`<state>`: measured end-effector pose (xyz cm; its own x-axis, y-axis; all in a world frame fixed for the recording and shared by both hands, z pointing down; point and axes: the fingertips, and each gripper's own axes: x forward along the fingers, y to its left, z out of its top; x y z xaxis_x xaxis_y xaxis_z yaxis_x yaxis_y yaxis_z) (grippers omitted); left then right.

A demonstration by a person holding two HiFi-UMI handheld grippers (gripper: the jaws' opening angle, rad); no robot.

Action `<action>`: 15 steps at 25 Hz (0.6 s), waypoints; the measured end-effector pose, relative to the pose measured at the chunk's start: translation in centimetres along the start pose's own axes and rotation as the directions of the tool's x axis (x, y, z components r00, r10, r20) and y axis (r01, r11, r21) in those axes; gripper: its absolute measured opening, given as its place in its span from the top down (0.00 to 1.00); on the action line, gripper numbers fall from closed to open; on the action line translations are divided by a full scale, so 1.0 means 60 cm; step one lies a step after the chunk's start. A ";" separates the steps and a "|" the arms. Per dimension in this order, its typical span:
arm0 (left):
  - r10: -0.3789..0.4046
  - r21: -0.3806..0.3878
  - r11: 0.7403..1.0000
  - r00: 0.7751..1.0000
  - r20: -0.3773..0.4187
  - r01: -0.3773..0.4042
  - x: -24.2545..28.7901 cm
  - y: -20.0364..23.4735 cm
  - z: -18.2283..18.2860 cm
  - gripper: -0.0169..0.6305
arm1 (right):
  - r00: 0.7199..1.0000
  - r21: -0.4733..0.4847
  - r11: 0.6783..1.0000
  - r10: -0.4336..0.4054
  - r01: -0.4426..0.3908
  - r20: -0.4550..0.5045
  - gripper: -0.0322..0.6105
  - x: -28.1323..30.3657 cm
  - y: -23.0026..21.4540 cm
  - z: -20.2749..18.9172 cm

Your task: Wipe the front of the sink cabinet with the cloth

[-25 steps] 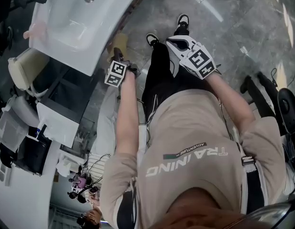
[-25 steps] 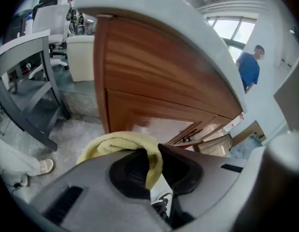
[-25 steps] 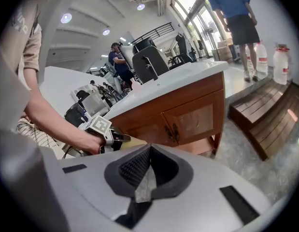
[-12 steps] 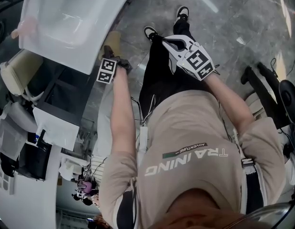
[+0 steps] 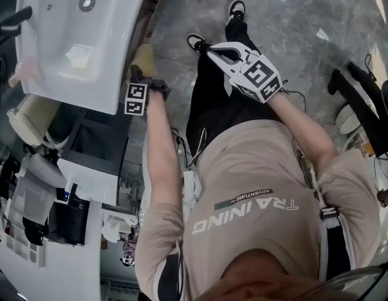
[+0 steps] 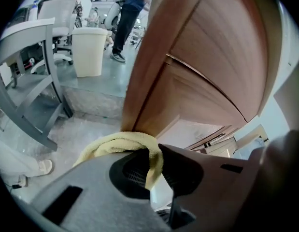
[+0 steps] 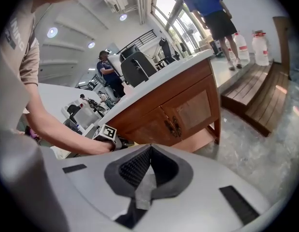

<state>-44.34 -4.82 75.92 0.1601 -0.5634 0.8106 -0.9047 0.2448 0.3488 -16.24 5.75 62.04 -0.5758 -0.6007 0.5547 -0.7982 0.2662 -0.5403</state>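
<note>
The wooden sink cabinet (image 7: 180, 112) stands under a white countertop with a basin (image 5: 81, 36). In the left gripper view its brown doors (image 6: 212, 76) fill the upper right, very close. My left gripper (image 6: 154, 158) is shut on a yellow cloth (image 6: 118, 144), which bunches at the jaw tips against the cabinet's lower front. From above, the left gripper (image 5: 140, 86) sits at the counter's edge with the cloth (image 5: 143, 58) beyond it. My right gripper (image 5: 214, 50) hangs away from the cabinet, over the floor, shut with nothing between its jaws (image 7: 149, 153).
A grey stone floor (image 5: 294, 24) lies in front of the cabinet. A white bin (image 6: 89, 50) and a grey table leg (image 6: 52, 76) stand to the left. Wooden steps (image 7: 258, 98) lie to the cabinet's right. Other people stand in the background.
My left gripper with the cloth has slid along the cabinet front, further under the counter's edge. The head view has shifted, bringing the basin more overhead. The right gripper stays about where it was.
</note>
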 end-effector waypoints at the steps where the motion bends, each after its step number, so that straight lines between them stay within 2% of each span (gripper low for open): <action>1: -0.006 0.011 1.000 1.000 0.002 0.006 0.003 -0.008 -0.001 0.91 | 1.000 0.000 1.000 0.000 0.000 0.001 0.93 -0.004 -0.003 -0.003; 4: -0.033 0.041 0.999 0.999 0.012 0.032 0.018 -0.044 0.003 0.91 | 1.000 -0.012 1.000 -0.013 0.013 0.004 0.93 -0.019 -0.016 -0.010; 15: -0.081 0.067 0.994 0.997 -0.004 0.081 0.090 -0.154 -0.014 0.91 | 0.997 0.048 0.996 -0.071 0.069 0.028 0.93 -0.063 -0.098 -0.029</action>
<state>-34.79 -9.47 77.43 0.2342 -0.5781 0.7817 -0.9133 0.1448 0.3807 -9.65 7.77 64.23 -0.5127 -0.6387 0.5737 -0.8268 0.1871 -0.5305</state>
